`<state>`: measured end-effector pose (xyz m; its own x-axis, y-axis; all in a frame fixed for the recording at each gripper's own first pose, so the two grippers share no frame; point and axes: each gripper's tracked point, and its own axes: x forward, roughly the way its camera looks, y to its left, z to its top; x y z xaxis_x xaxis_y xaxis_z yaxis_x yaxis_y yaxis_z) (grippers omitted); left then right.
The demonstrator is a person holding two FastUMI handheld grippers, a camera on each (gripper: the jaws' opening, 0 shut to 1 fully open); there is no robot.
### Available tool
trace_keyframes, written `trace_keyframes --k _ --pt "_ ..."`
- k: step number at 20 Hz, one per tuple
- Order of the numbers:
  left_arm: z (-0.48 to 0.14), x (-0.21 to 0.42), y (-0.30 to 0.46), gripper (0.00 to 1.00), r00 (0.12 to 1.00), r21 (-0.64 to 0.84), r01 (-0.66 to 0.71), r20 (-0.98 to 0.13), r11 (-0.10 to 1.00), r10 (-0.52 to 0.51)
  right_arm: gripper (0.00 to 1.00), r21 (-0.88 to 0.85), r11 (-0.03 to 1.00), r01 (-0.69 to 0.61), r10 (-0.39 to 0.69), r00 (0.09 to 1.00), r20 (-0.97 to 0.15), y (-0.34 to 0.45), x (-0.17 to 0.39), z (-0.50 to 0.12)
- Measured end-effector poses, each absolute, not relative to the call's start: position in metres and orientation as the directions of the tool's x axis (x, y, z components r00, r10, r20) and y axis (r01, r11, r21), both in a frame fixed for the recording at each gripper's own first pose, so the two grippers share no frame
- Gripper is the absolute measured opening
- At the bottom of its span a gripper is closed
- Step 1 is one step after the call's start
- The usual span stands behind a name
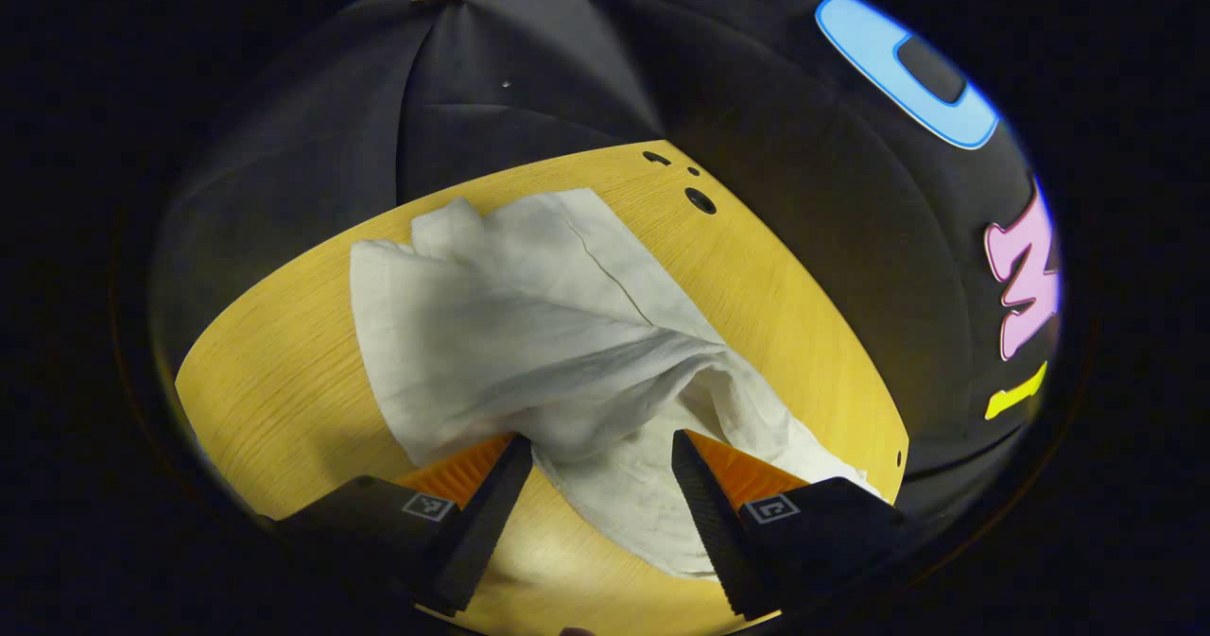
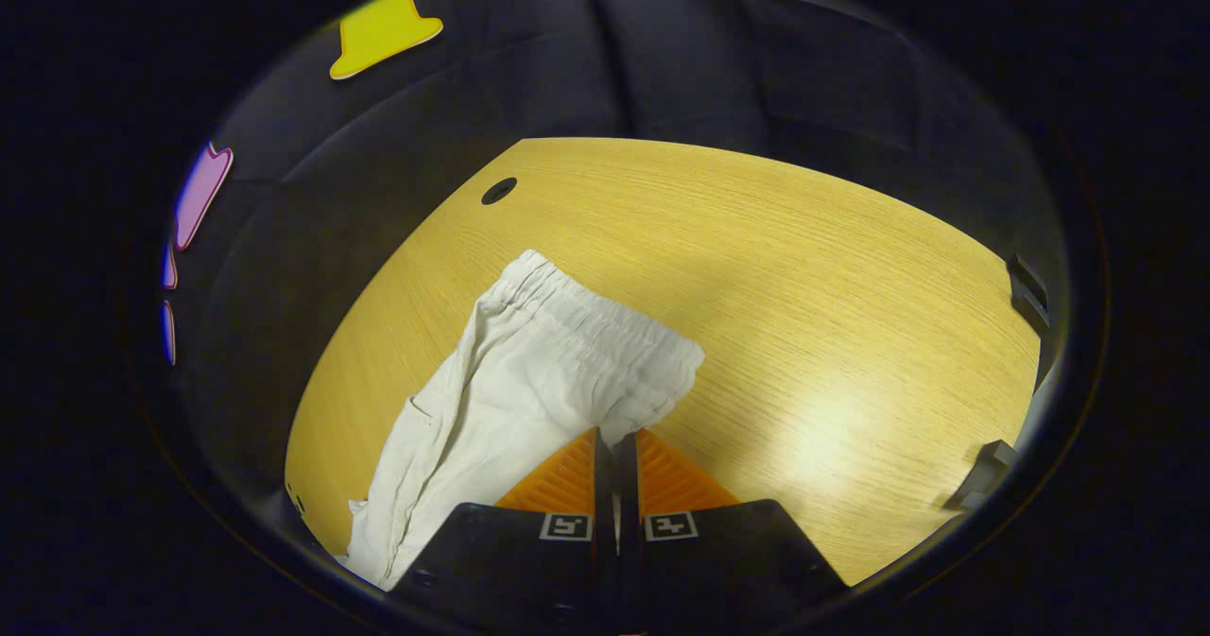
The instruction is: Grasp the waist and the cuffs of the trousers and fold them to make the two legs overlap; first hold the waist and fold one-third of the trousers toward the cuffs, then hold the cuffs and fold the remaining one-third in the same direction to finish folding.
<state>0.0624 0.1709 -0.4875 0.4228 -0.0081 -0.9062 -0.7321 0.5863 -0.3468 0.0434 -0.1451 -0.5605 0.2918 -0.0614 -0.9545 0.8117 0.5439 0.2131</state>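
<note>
- A pale wooden table (image 2: 756, 267) sits inside a booth draped in black cloth, and the white trousers (image 2: 529, 371) lie on it, towards the corner with the round cable hole (image 2: 498, 190).
- The right gripper (image 2: 614, 447) has its fingers pressed together at the corner of the elastic waistband (image 2: 605, 319). A thin bit of cloth seems pinched between them, though the closed fingers hide the contact itself.
- That grip makes sense, I'd say: the waist corner is the handle for carrying the top of the trousers over.
- The left gripper (image 1: 602, 456) stands open, one finger on either side of a raised ridge of bunched fabric (image 1: 605, 381), touching nothing firmly that I can see. It looks set to close on the cuff end.
- In the left gripper view the trousers are rumpled, a loose fold draped across them towards the hole; the legs do not look neatly overlapped yet.
- Near the hole are two smaller holes (image 1: 676, 163). Far across the table from the trousers, two dark brackets (image 2: 1026, 291) sit at the edge, well apart from the cloth.
- Nothing on the table blocks the fold; the creased heap itself is the likely snag.
</note>
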Motion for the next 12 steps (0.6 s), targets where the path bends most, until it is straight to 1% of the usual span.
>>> trace_keyframes --k 1,2,3,4,5,6,7,8,12 --pt "-0.495 0.063 0.171 0.92 0.395 -0.320 -0.736 -0.919 0.596 -0.005 0.05 0.214 0.546 0.810 -0.059 0.292 -0.954 -0.144 0.043 -0.561" --pt "-0.500 0.058 0.176 0.93 0.349 -0.259 -0.740 -0.937 0.621 0.026 0.05 0.215 0.550 0.807 -0.060 0.295 -0.954 -0.145 0.044 -0.561" --pt "-0.504 0.056 0.181 0.72 0.317 -0.211 -0.737 -0.947 0.642 0.053 0.05 0.215 0.555 0.804 -0.061 0.296 -0.953 -0.144 0.043 -0.561" --pt "-0.504 0.058 0.180 0.51 0.316 -0.201 -0.735 -0.946 0.648 0.066 0.05 0.213 0.557 0.802 -0.063 0.297 -0.953 -0.145 0.044 -0.561" --pt "-0.505 0.061 0.179 0.31 0.321 -0.206 -0.725 -0.945 0.657 0.058 0.06 0.212 0.560 0.801 -0.065 0.298 -0.952 -0.145 0.043 -0.561" --pt "-0.503 0.062 0.181 0.26 0.324 -0.211 -0.718 -0.945 0.663 0.051 0.05 0.212 0.563 0.799 -0.065 0.298 -0.952 -0.145 0.043 -0.561" --pt "-0.511 0.064 0.178 0.12 0.326 -0.219 -0.719 -0.944 0.659 0.043 0.05 0.213 0.567 0.796 -0.063 0.299 -0.952 -0.145 0.043 -0.560" --pt "-0.510 0.064 0.178 0.09 0.337 -0.231 -0.725 -0.940 0.649 0.042 0.05 0.215 0.571 0.792 -0.062 0.302 -0.951 -0.145 0.043 -0.560" --pt "-0.509 0.062 0.176 0.06 0.347 -0.263 -0.727 -0.938 0.634 0.008 0.05 0.231 0.601 0.766 -0.078 0.343 -0.936 -0.146 0.044 -0.556"
